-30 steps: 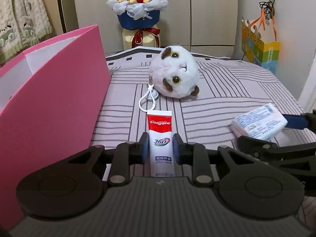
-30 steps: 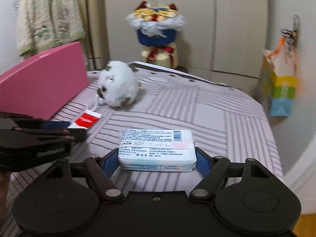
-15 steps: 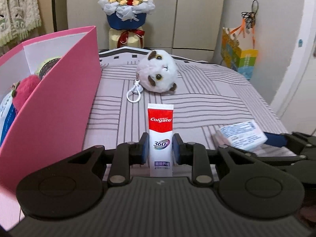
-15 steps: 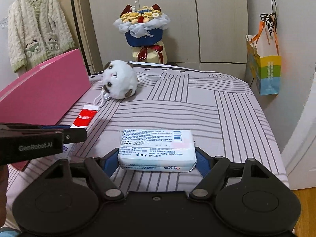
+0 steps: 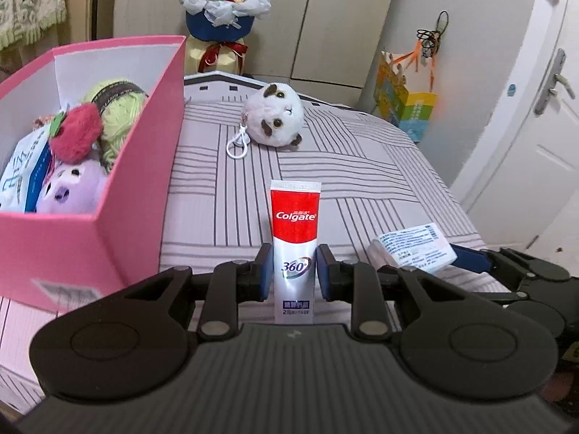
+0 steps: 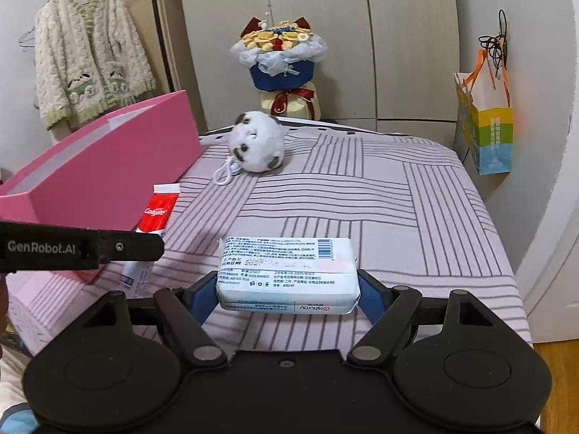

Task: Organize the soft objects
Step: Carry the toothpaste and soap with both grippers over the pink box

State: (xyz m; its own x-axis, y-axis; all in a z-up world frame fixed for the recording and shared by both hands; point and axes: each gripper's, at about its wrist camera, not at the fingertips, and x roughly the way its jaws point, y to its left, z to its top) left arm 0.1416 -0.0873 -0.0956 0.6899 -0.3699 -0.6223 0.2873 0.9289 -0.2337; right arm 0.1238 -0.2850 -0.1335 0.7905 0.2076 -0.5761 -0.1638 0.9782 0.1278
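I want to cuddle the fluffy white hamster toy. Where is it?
The hamster toy lies on the striped bed, far side, just right of the pink box and in front of the flower bouquet. Its white clip loop rests beside it.

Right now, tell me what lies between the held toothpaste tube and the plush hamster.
Only bare striped bedcover between toothpaste tube and plush hamster; the left wrist view shows it.

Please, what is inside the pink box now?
The pink box holds a green yarn ball, a red plush, a purple plush and a white-blue packet. Anything beneath them is hidden.
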